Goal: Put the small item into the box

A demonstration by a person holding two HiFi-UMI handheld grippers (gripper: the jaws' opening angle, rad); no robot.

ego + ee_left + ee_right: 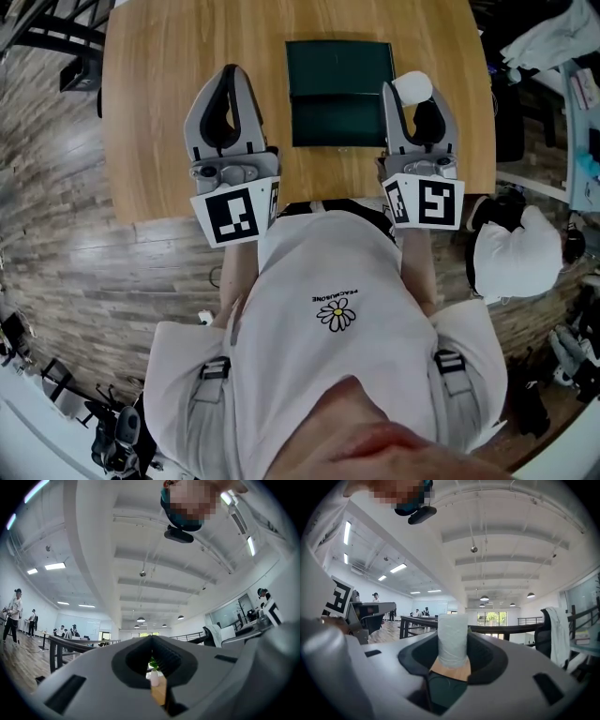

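**Head view: left gripper idle, box in the middle, small item held at the right**

At the left of the head view, the left gripper [230,73] hangs over the wooden table [150,112], its grey, curved jaws drawn together at the tips into a closed loop. Nothing is gripped between them. It looks parked clear of the work, so the other hand has room.

In the middle lies the box [339,94], dark green, flat and rectangular, with a line across it that splits it into two panels. Whether it stands open I cannot tell. It sits between the two grippers, within easy reach of either.

At the right, the right gripper [414,99] has its jaws set wide around the small item [412,87], a white, stubby cylinder with a soft, matte surface. The right gripper view shows it upright, pinched between the dark ribbed pads. It is held beside the box's right edge, not yet over it, probably ready to be carried across.
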